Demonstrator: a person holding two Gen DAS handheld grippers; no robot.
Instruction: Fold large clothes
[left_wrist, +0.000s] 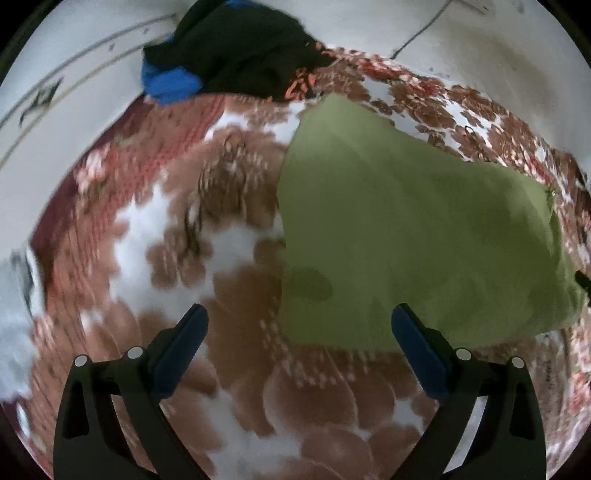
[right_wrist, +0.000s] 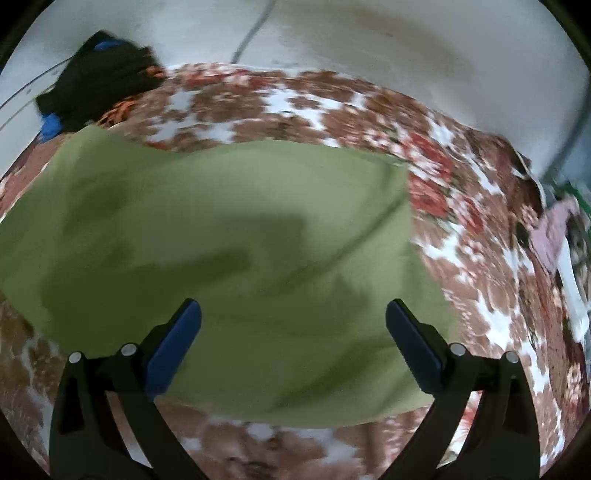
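Green garment (right_wrist: 229, 266) lies spread flat on the floral bedspread (left_wrist: 177, 236), reaching toward its far edge. Right gripper (right_wrist: 293, 332) hangs over the garment's near portion, jaws wide apart, gripping nothing. Left gripper (left_wrist: 299, 336) hangs at the garment's left edge, likewise wide and empty. Dark clothing pile (left_wrist: 240, 51) sits at the far corner.

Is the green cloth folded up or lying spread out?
Spread out: the green cloth lies flat on the floral bedspread; whether it is doubled over, cannot tell.
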